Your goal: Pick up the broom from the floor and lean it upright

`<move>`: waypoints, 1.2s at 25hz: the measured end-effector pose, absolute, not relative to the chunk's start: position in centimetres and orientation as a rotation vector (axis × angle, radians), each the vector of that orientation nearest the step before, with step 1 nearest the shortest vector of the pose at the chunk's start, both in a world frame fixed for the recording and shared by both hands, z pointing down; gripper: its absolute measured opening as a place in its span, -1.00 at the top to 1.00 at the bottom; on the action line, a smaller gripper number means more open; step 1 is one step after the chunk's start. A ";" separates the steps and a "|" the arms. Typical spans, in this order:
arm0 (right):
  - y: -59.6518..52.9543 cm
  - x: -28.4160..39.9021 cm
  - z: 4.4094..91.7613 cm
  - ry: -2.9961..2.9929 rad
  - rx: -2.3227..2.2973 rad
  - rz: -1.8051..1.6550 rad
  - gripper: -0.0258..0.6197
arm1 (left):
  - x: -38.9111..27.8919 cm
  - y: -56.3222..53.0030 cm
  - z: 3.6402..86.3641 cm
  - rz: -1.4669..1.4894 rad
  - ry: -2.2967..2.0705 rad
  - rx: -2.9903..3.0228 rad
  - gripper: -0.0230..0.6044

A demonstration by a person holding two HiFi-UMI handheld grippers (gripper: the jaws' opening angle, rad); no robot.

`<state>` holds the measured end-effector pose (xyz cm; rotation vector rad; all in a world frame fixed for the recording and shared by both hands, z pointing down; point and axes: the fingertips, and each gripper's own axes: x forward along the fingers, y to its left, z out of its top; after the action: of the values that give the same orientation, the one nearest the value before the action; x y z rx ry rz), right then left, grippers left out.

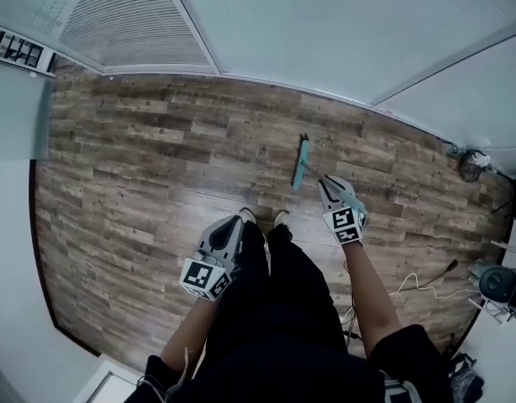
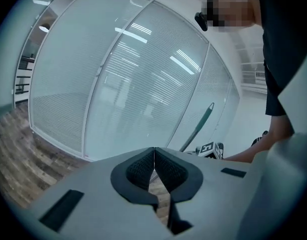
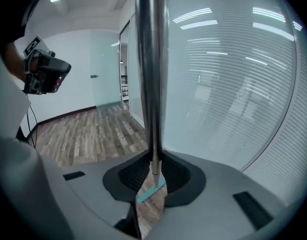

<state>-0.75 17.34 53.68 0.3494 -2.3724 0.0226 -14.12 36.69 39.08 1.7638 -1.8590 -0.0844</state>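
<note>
The broom stands tilted, its teal head [image 1: 301, 163] down on the wooden floor near the glass wall. Its thin handle rises from there to my right gripper [image 1: 331, 188], which is shut on it. In the right gripper view the metal handle [image 3: 151, 84] runs straight up between the pads of the right gripper [image 3: 153, 171], with the teal head [image 3: 152, 191] far below. My left gripper [image 1: 232, 227] hangs over the person's left leg, apart from the broom. In the left gripper view the left gripper [image 2: 154, 166] is shut with nothing in it, and the broom handle [image 2: 198, 127] slants at the right.
A glass partition with blinds [image 1: 342, 32] runs along the far side of the floor. Cables [image 1: 418, 285] and equipment [image 1: 497, 282] lie at the right edge. The person's shoes [image 1: 281, 217] stand just behind the broom head.
</note>
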 end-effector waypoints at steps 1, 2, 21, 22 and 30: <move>17.7 -0.4 52.5 -2.387 0.368 0.013 0.67 | -14.2 36.9 38.4 -0.097 -1.866 1.773 0.86; 17.8 0.0 51.6 -2.398 0.391 0.011 0.67 | -14.2 37.0 37.8 -0.104 -1.870 1.790 0.86; 15.6 6.7 45.5 -2.383 0.856 0.167 0.67 | -16.1 37.7 35.2 -0.189 -1.808 2.022 0.86; 15.4 6.9 45.4 -2.382 0.887 0.168 0.67 | -16.7 37.9 35.2 -0.200 -1.806 2.024 0.86; 13.5 9.1 44.3 -2.331 1.194 0.204 0.67 | -20.4 38.8 36.4 -0.192 -1.796 2.041 0.86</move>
<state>9.10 13.47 44.26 1.1942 -2.3306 0.2042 -20.36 38.78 36.42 2.0412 -1.7961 -0.1922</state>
